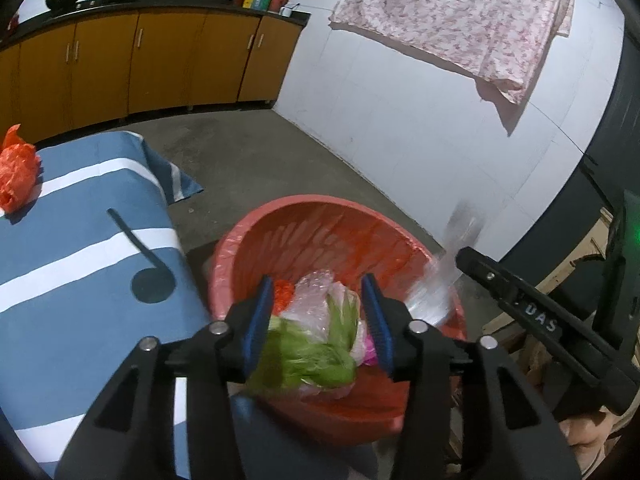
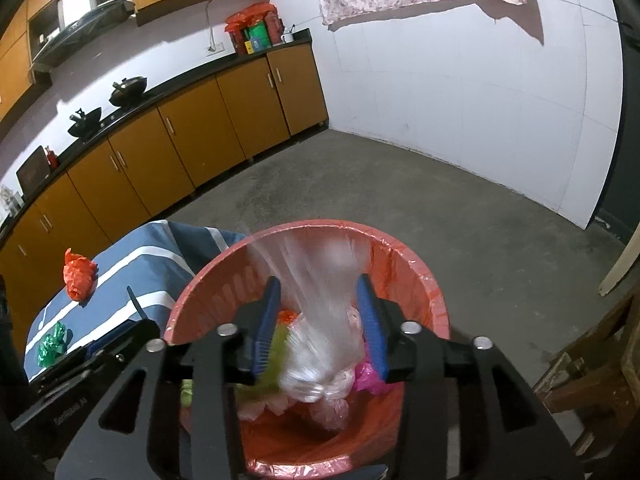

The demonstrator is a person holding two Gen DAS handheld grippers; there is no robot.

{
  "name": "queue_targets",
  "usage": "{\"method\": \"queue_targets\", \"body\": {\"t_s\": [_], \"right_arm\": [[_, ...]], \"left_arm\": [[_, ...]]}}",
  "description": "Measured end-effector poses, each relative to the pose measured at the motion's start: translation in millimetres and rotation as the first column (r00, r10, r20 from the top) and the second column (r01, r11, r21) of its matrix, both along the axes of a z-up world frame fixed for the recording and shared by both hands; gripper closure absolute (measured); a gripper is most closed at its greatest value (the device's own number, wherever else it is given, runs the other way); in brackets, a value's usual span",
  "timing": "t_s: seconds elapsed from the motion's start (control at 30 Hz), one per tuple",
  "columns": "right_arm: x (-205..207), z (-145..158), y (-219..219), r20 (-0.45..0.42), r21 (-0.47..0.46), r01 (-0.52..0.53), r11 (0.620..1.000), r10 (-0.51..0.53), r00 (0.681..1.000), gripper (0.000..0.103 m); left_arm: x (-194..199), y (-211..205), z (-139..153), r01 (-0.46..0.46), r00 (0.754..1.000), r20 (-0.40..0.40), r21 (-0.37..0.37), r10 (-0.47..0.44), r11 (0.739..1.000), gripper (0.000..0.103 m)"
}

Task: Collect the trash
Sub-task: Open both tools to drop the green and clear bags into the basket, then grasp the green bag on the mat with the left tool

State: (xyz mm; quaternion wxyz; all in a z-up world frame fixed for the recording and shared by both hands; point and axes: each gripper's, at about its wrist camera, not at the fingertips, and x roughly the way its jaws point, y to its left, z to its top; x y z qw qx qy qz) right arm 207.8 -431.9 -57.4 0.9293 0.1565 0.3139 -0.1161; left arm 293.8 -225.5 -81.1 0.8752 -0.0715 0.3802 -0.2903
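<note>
Orange crumpled plastic (image 1: 16, 176) lies at the far left edge of the blue-striped table (image 1: 80, 248), with a green scrap (image 2: 51, 343) nearer. Beside the table's right edge stands the red-lined bin (image 1: 240, 248). Over it, the left gripper (image 1: 318, 320) has jaws parted around blurred green plastic (image 1: 304, 356), not pressing; the right gripper (image 2: 320, 320), equally parted, frames a blurred clear bag (image 2: 316, 320).
</note>
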Motion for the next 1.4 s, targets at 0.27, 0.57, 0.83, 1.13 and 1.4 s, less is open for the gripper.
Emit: {"method": "queue_targets", "body": {"t_s": [0.27,0.57,0.83,1.13,1.4], "right_arm": [[-12.7,10.5,7.9,0.048,-0.061,0.054,0.997,-0.051,0.998,0.018],[-12.2,19.6,46.7,0.093,-0.156,0.044,0.987,-0.029,0.995,0.007],[2.9,19.9,91.3,0.075,-0.152,-0.077,0.985,0.089,0.993,0.006],[23.4,10.2,144.4,0.032,-0.169,-0.184,0.968,0.192,0.981,0.006],[33.2,10.3,180.4,0.022,-0.194,-0.243,0.951,0.252,0.968,0.006]], "left_arm": [[-7.5,45.4,1.2,-0.079,0.995,0.059,0.055,0.076,0.995,0.035],[-21.1,149.5,16.2,-0.3,0.936,0.247,0.193,0.249,0.934,0.017],[2.6,257.4,12.1,-0.501,0.854,0.325,0.3,0.407,0.812,0.014],[29.7,296.9,-29.7,-0.431,0.902,0.179,0.325,0.393,0.842,0.027],[42.3,298.3,-40.5,-0.302,0.953,0.064,0.255,0.295,0.918,0.043]]}}
